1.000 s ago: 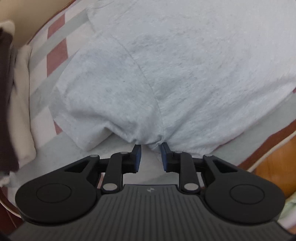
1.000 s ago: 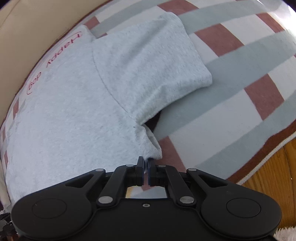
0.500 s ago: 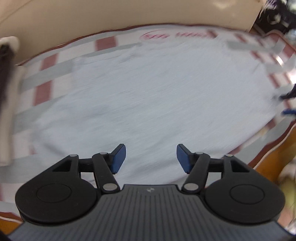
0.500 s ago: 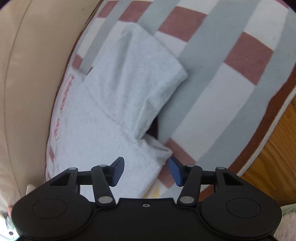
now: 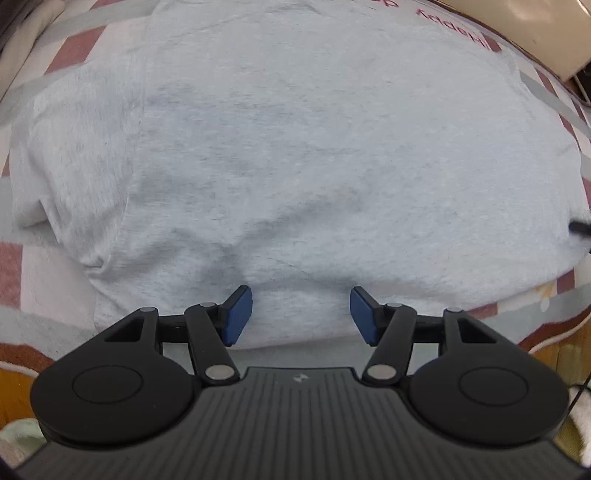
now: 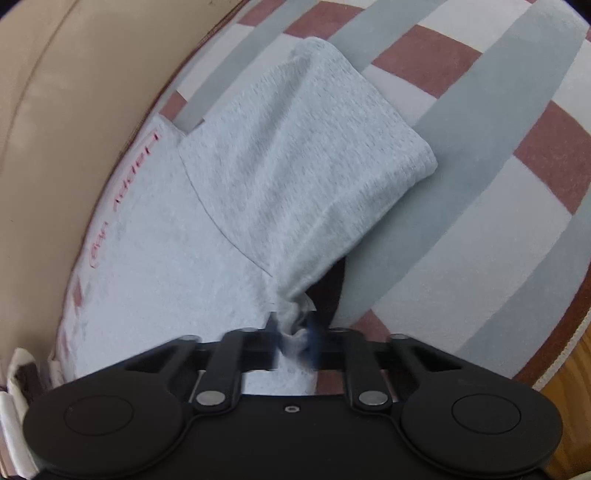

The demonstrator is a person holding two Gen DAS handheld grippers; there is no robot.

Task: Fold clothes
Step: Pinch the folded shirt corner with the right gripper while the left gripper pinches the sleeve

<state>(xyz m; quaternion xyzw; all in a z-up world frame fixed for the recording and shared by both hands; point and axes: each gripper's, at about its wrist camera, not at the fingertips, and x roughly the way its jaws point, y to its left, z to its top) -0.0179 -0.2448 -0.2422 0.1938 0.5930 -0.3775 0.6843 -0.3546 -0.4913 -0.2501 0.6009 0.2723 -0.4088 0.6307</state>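
A light grey T-shirt [image 5: 295, 155] lies spread on a striped blanket, with red lettering near its far edge. My left gripper [image 5: 301, 317] is open and empty, its blue pads just above the shirt's near edge. In the right wrist view the shirt's sleeve [image 6: 314, 147] lies out to the right. My right gripper [image 6: 293, 338] is shut on a bunched bit of the shirt [image 6: 293, 325] near the armpit corner, with motion blur around the fingers.
The blanket [image 6: 480, 166] has grey, white and brown-red stripes. A beige cushion back [image 6: 74, 92] rises at the left. Wooden floor [image 6: 569, 398] shows past the blanket's front edge. A folded pale cloth edge [image 5: 22, 29] sits at top left in the left wrist view.
My left gripper let go of the shirt, opened and moved right to the middle of its near edge. My right gripper opened, then shut again on the fabric at the armpit corner.
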